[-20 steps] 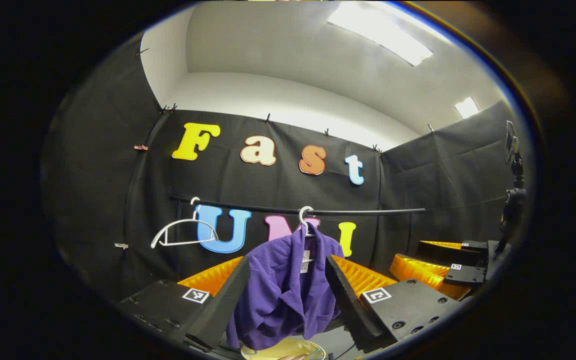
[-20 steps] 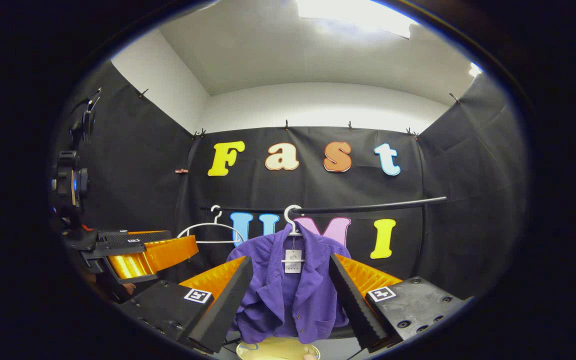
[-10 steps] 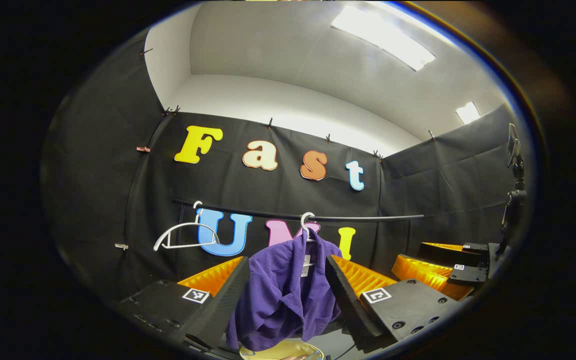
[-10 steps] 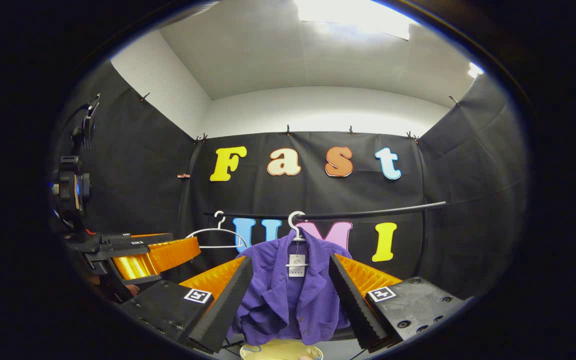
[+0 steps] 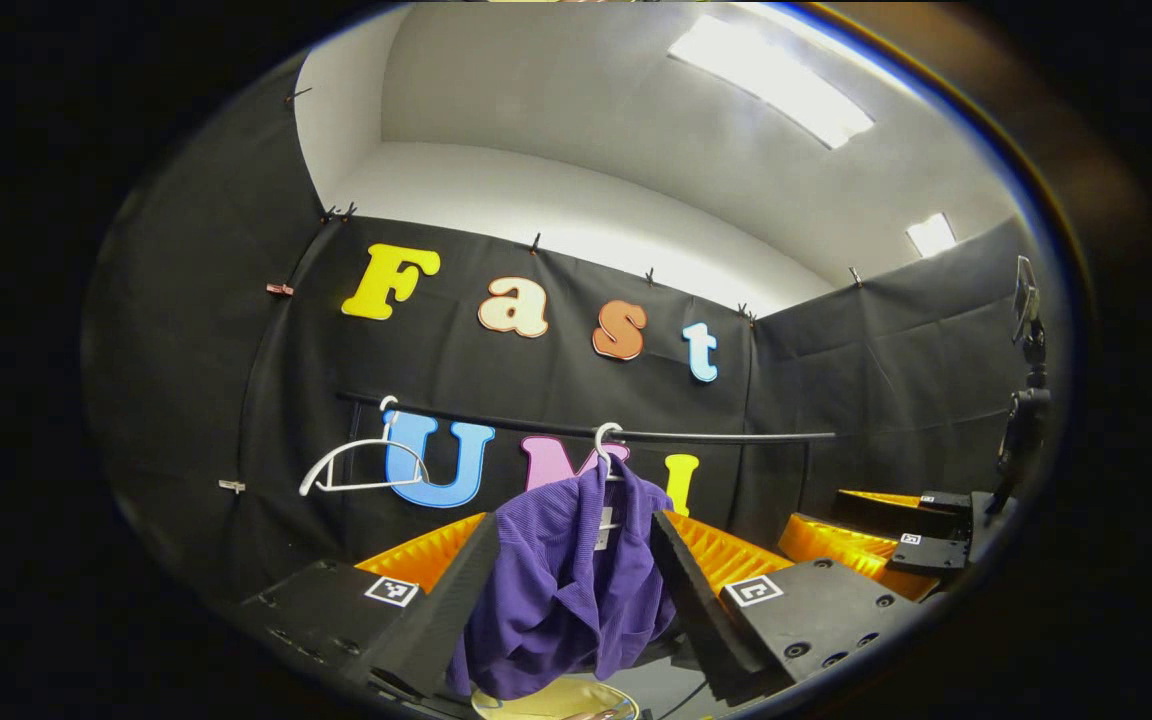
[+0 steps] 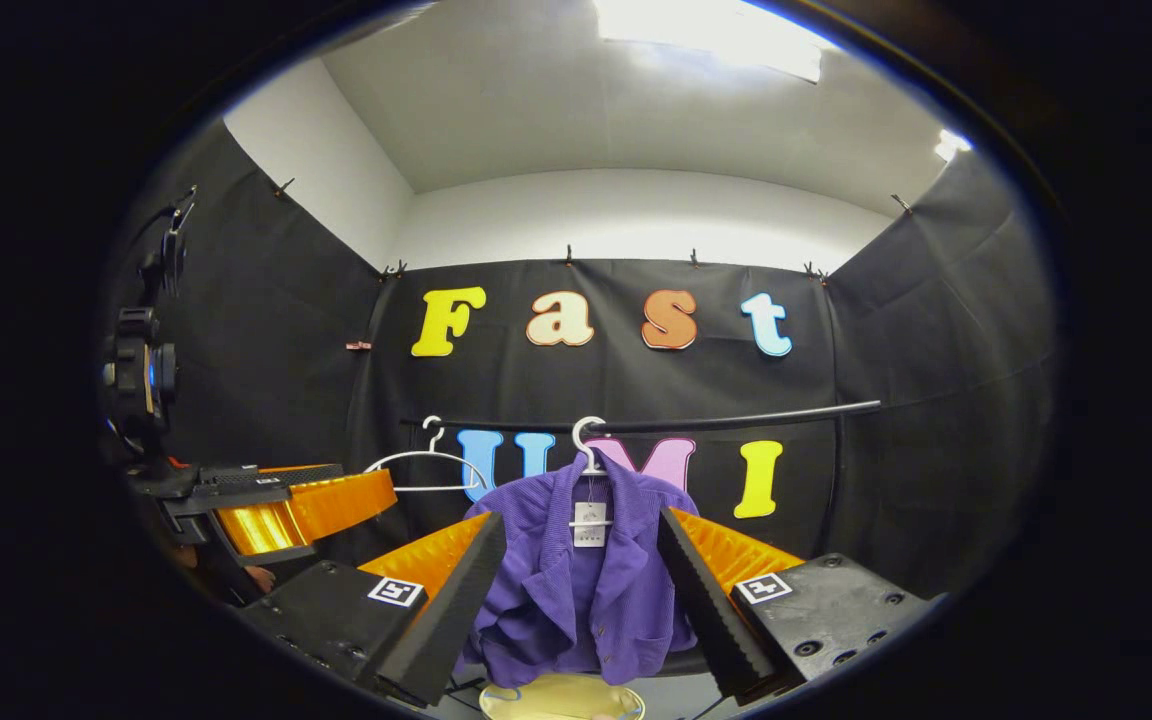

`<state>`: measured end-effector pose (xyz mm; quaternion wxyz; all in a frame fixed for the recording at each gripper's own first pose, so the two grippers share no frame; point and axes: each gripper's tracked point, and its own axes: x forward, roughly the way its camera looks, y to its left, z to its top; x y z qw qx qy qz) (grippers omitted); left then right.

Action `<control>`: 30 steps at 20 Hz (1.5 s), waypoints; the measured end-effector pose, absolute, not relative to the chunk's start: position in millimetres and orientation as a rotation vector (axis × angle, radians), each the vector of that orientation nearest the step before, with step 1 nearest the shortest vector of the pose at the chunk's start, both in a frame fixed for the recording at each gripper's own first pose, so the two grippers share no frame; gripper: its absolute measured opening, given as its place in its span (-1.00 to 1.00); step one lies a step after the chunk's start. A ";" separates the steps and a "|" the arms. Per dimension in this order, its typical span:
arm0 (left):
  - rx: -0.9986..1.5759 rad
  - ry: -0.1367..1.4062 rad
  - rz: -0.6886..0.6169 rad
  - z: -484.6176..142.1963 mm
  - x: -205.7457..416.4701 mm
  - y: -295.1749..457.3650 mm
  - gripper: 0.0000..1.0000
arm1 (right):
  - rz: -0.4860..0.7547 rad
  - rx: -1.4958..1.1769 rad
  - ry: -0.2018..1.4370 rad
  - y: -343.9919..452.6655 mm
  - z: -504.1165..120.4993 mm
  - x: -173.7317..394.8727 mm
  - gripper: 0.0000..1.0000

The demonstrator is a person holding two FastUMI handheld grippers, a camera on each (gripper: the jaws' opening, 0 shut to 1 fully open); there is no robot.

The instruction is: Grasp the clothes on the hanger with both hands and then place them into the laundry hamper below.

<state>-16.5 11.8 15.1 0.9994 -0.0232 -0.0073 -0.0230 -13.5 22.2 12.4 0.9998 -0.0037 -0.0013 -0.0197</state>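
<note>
A purple jacket (image 5: pixel 561 585) (image 6: pixel 581 590) hangs on a white hanger (image 5: pixel 604 445) (image 6: pixel 586 445) from a black rail (image 5: pixel 716 434) (image 6: pixel 736 418). Beneath it peeks the pale yellow rim of the laundry hamper (image 5: pixel 551 702) (image 6: pixel 561 700). My left gripper (image 5: pixel 571 600) is open, and the jacket shows through the gap between its fingers, farther off and untouched. My right gripper (image 6: pixel 581 600) is open too, facing the jacket's front with its white tag. In each view the other gripper appears off to the side (image 5: pixel 886 530) (image 6: pixel 286 505), also with its jaws apart.
An empty white hanger (image 5: pixel 361 465) (image 6: pixel 426 465) hangs on the same rail to the left of the jacket. Black cloth walls close in behind and on both sides. A camera mount on a stand (image 5: pixel 1021 400) (image 6: pixel 141 370) stands at the booth's edge.
Both views have shifted only slightly. The jacket still hangs on its hanger, and both grippers stay open in front of it.
</note>
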 end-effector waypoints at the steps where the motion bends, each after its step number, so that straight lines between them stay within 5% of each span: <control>1: -0.047 -0.012 -0.051 14.8 -16.8 12.8 0.89 | -0.039 -0.002 -0.001 25.2 12.2 -13.7 0.97; 18: -0.091 0.060 -0.192 -9.5 -14.3 35.1 0.89 | -0.163 -0.038 0.041 46.4 -11.2 -16.7 0.94; 30: -0.055 0.047 -0.109 -52.7 84.9 0.0 0.88 | -0.073 0.011 0.062 -28.9 -63.2 103.5 0.94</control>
